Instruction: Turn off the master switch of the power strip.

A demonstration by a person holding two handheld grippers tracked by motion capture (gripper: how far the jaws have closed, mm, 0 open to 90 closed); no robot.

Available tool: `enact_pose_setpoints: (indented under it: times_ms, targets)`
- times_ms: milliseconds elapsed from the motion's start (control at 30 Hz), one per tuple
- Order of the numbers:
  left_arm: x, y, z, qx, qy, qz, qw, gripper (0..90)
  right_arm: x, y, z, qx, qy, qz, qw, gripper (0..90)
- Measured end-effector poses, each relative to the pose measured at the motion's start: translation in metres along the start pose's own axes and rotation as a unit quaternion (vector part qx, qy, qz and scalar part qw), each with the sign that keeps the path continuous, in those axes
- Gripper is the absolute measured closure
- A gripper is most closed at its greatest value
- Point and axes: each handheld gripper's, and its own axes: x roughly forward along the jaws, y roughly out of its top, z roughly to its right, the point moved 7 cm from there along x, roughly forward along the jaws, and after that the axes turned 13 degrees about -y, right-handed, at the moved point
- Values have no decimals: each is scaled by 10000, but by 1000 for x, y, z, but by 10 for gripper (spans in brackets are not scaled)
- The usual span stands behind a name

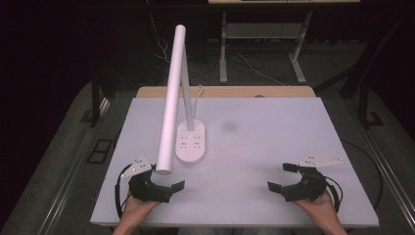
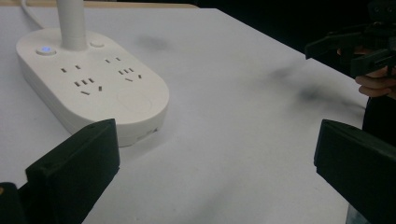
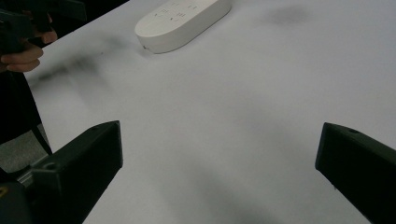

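Both grippers rest at the table's [image 1: 274, 147] near edge, the left gripper [image 1: 164, 177] and right gripper [image 1: 284, 177] spread wide and empty. The desk lamp [image 1: 190, 142] stands left of centre; any approach likely wants a slow, level reach.
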Motion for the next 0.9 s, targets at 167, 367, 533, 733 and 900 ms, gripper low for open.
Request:
enact_pose_setpoints:
  times_ms: [167,367,533,733,900]
  targets:
    - [1,0,0,6,-23,-29,10000,0,-1,-1,2,14,-36,-31,10000,3]
    - [1,0,0,8,-20,-44,10000,0,-2,-2,3,5,-82,-61,9999,2]
    - [1,0,0,-11,-46,-60,10000,0,-4,-4,5,24,-117,-113,9999,3]
    - [1,1,2,-26,-104,-78,9999,0,-6,-5,6,44,-146,-147,9998,2]
    - [2,1,4,-24,-207,-178,9996,0,-7,-6,6,9,-161,-141,9998,3]
